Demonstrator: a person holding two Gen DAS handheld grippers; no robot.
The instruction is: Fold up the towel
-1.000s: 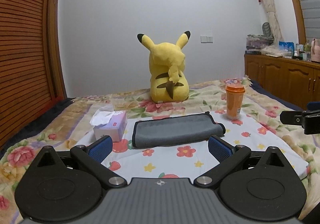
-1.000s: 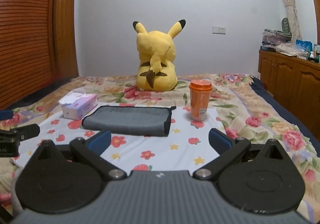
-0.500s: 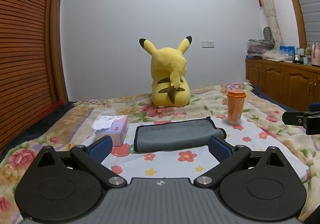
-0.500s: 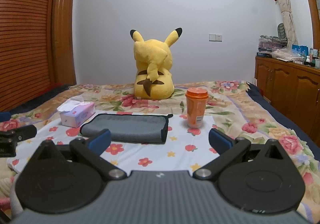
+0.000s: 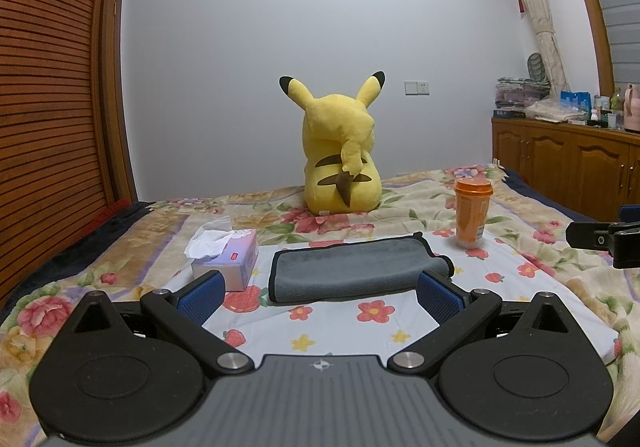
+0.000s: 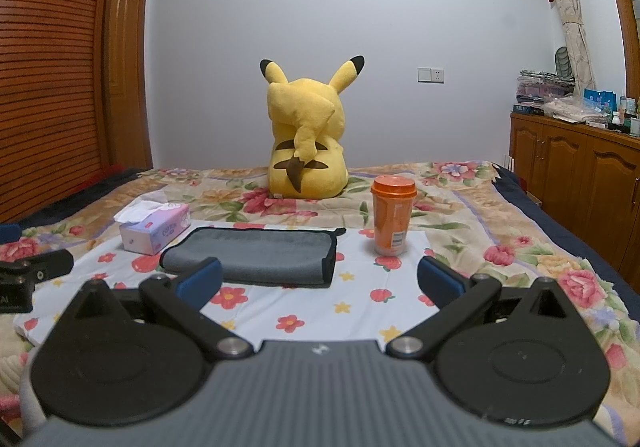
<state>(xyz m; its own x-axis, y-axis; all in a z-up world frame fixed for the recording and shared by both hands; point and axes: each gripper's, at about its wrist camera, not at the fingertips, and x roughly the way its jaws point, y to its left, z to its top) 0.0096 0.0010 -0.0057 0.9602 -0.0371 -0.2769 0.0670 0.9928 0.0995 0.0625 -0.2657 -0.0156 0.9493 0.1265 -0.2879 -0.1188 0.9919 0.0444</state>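
Observation:
A grey towel (image 5: pixel 352 267) with dark trim lies folded into a flat rectangle on the white floral cloth (image 5: pixel 360 327) on the bed. It also shows in the right wrist view (image 6: pixel 256 255). My left gripper (image 5: pixel 320 293) is open and empty, held just short of the towel's near edge. My right gripper (image 6: pixel 320 281) is open and empty, near the towel's right end. Each gripper shows at the edge of the other's view, the right one (image 5: pixel 604 241) and the left one (image 6: pixel 28 271).
A tissue box (image 5: pixel 228 259) sits left of the towel. An orange lidded cup (image 5: pixel 472 213) stands to its right. A yellow plush toy (image 5: pixel 340 163) sits behind. Wooden cabinets (image 5: pixel 568 163) line the right wall, a slatted wardrobe (image 5: pixel 48 95) the left.
Both grippers have pulled back and tilted up, so the towel, cup and tissue box sit lower and farther in view. Both jaws stay open; the towel has not moved.

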